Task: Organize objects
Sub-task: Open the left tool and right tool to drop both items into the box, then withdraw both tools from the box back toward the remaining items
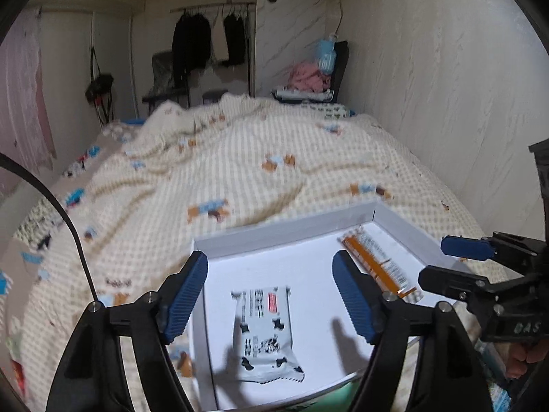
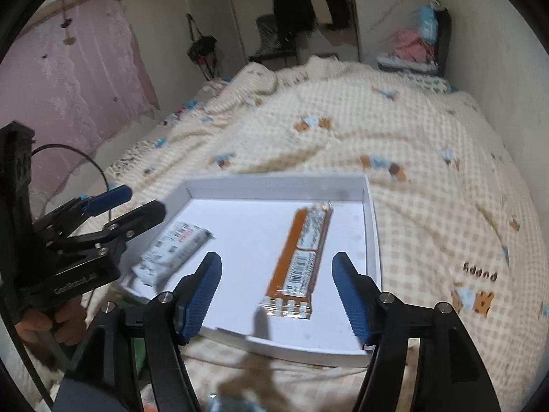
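Blue ribbed pads of the left gripper (image 1: 269,295) stand wide apart above the near left part of a shallow white tray (image 1: 281,226), with nothing pressed between them; a white snack packet with black cow patches (image 1: 266,333) lies flat on the tray floor in the gap below them, touching neither pad. Seen from the right wrist, the right gripper (image 2: 276,295) is likewise spread, its pads clear of everything, and an orange and white wrapped bar (image 2: 302,257) lies lengthwise on the tray floor between and just beyond the pads, close to the tray's right wall (image 2: 372,226) and running toward its far right corner. No earlier view is given to show either gripper's motion. Both items sit inside the tray, well apart from each other, the white packet toward the left edge. A hand (image 2: 51,316) holds the left gripper's handle at that view's left margin. Beneath the tray spreads a cream checked blanket (image 1: 240,158) with small bear prints, covering a bed.
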